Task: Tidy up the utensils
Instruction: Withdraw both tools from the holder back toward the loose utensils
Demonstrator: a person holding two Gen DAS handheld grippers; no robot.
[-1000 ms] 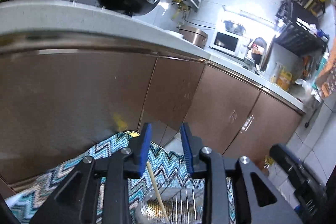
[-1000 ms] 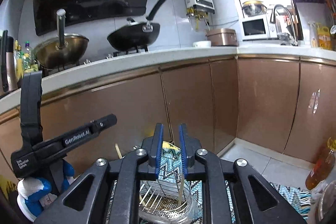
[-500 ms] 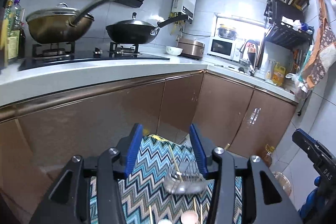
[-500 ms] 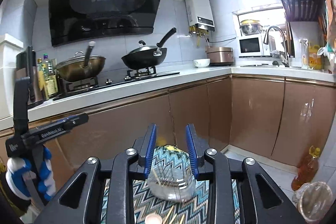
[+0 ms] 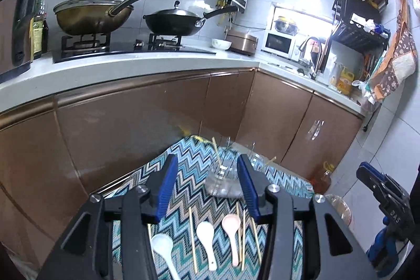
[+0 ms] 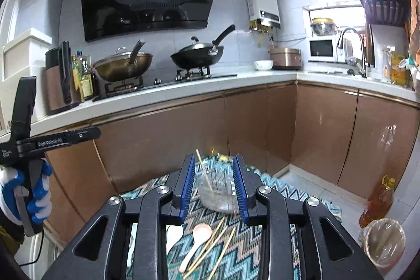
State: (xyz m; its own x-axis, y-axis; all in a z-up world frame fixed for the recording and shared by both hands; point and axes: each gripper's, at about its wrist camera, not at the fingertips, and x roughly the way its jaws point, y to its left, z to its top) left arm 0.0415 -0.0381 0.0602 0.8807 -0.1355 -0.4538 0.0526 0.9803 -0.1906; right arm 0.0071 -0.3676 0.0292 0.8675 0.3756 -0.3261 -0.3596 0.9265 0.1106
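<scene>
A clear utensil holder [image 5: 223,181] with a wire rack stands on a zigzag-patterned cloth [image 5: 189,175]; one wooden chopstick [image 5: 216,154] leans in it. In front lie a pink spoon [image 5: 232,230], two white spoons [image 5: 207,238] and several loose chopsticks [image 5: 193,240]. My left gripper [image 5: 207,185] is open and empty, held above and before the holder. In the right wrist view the holder [image 6: 216,190] shows between the fingers of my right gripper [image 6: 214,186], which is open and empty, with the pink spoon [image 6: 197,240] and chopsticks [image 6: 210,246] below.
Brown cabinets [image 6: 262,127] and a white counter with a stove, two woks [image 5: 173,22] and a microwave stand behind. An oil bottle [image 6: 378,201] and a covered bowl [image 6: 383,244] sit on the floor at the right.
Both grippers have opened wider and pulled up and back from the holder. The spoons and loose chopsticks on the cloth have come into view.
</scene>
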